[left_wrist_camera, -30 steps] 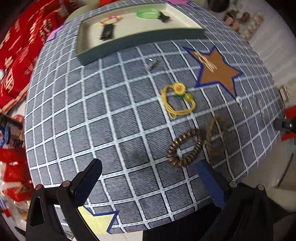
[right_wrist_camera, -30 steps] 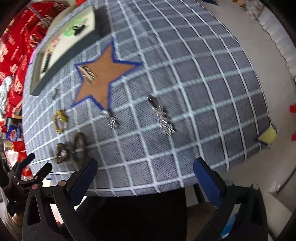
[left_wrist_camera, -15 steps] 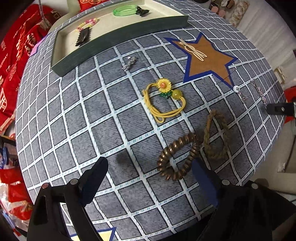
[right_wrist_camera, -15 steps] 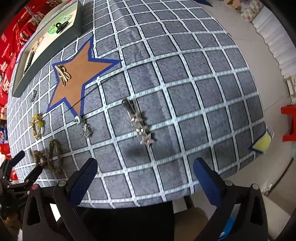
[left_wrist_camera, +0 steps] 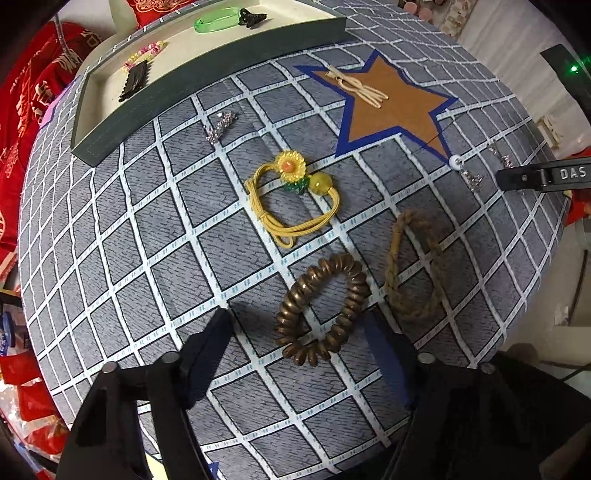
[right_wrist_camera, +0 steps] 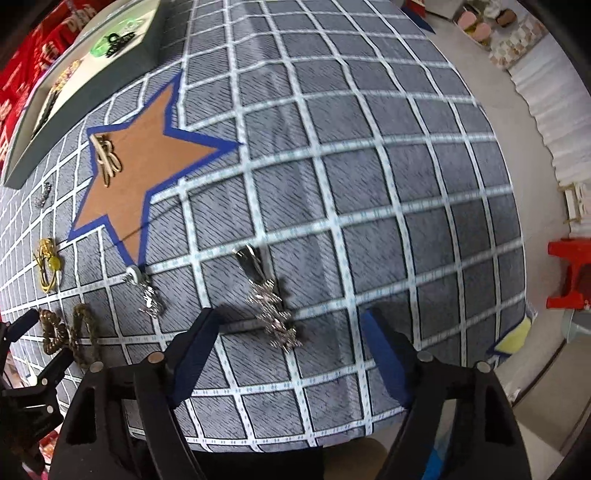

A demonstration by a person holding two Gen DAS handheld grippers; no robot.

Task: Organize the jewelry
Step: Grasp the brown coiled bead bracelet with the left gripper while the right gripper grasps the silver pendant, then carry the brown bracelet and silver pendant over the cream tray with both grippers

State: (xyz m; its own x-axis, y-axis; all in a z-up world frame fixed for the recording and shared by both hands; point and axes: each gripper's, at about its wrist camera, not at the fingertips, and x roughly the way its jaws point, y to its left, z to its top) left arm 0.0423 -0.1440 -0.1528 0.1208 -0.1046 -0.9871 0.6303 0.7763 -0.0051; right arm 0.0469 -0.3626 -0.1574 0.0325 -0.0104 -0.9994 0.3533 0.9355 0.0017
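**Both grippers over the jewelry, jaws closing**

Your left gripper (left_wrist_camera: 299, 343) points down at the checked tablecloth (left_wrist_camera: 147, 221), its jaws still fairly wide and closing. The brown coil hair tie (left_wrist_camera: 323, 308) lies between the fingers, but the pads do not press on it, so you hold nothing there. Just beside it on the right lies the braided rope bracelet (left_wrist_camera: 412, 266), and further up the cloth the yellow sunflower hair tie (left_wrist_camera: 291, 199). A small sparkly clip (left_wrist_camera: 219, 125) sits near the dark edge of the tray (left_wrist_camera: 207, 85), which holds a green bangle (left_wrist_camera: 216, 22), two black clips and a pink beaded piece.

Your right gripper (right_wrist_camera: 291, 354) also points down with jaws wide and closing. The silver chain (right_wrist_camera: 271, 306) lies on the cloth between its fingers, its lower end nearest the tips; the pads are not on it. To its left a smaller silver piece (right_wrist_camera: 149, 299) hangs from a white bead (right_wrist_camera: 133, 275) at the tip of the brown star (right_wrist_camera: 140, 173). A cream hair clip (right_wrist_camera: 107, 158) rests on the star.
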